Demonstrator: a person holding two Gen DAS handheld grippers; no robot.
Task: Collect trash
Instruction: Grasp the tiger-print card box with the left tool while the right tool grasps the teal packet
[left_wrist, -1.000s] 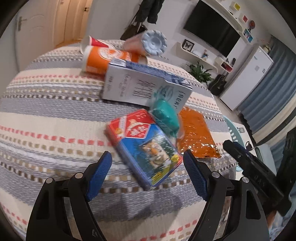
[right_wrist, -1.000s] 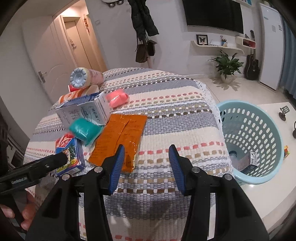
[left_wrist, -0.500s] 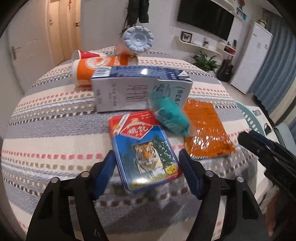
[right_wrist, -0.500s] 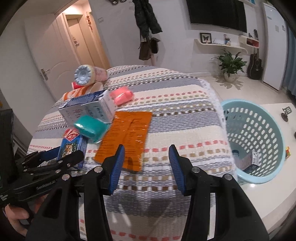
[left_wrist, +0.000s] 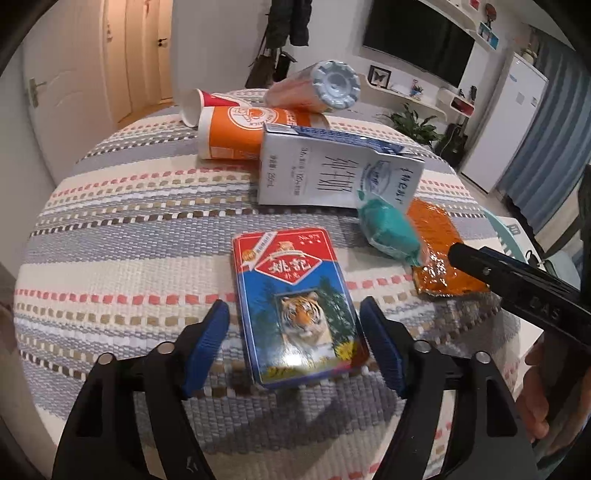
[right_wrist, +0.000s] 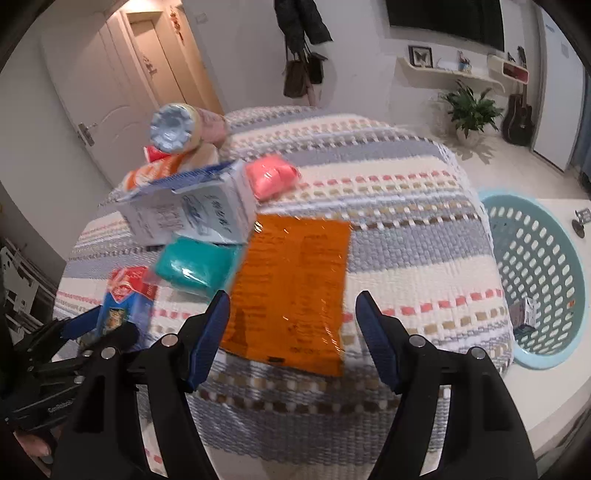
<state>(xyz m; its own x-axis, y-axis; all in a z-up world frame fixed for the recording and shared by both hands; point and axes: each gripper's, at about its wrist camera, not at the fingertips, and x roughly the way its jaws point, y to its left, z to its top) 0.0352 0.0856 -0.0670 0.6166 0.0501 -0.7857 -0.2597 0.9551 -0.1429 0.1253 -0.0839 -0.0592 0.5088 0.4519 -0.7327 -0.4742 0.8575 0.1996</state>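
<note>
Both fingers of the left gripper (left_wrist: 293, 341) stood wide apart astride one tiger-print card box (left_wrist: 295, 302) lying flat on the striped tablecloth (left_wrist: 122, 236), not visibly touching it. Right gripper (right_wrist: 291, 332) hung equally spread over one orange packet (right_wrist: 295, 284), holding nothing; one teal basket (right_wrist: 554, 332) sat beside the table.

Light: even indoor, warm glow from doorway (left_wrist: 147, 55) | Shadows: soft under jaws | Glare: sheen on orange packet (right_wrist: 291, 280) | Blur: right wrist view smeared | Edges: fisheye bend, dark corners
</note>
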